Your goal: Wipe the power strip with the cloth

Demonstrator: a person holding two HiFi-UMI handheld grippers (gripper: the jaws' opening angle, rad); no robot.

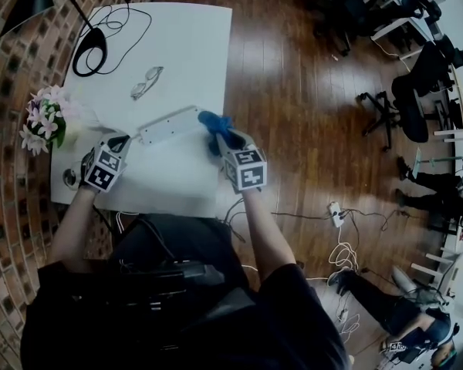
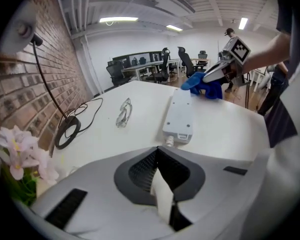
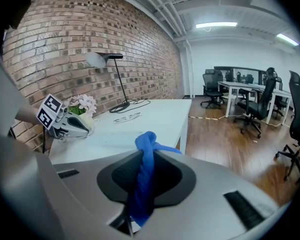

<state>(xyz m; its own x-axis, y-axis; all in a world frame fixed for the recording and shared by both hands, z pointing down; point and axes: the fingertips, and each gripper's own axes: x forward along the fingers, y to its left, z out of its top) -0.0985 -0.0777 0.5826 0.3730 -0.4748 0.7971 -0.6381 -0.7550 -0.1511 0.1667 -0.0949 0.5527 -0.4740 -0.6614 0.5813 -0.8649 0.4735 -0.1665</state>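
Power strip (image 1: 168,125) flat on table (image 1: 187,45). My right hand-held gripper (image 1: 220,135) pinches blue cloth (image 1: 214,122) at its right end. Left hand-held gripper (image 1: 122,141), jaws pressed together, sits near the cord end. Cord itself unclear.

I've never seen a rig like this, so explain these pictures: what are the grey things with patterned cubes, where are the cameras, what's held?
No robot: a person holds tongs in each hand. One picture looks down from their head; the other two come from cameras riding on each tool. The white table carries a power strip, glasses, flowers and a lamp. The right tongs grip a blue cloth at the strip's end; the left tongs are shut on a white cord, apparently the strip's.
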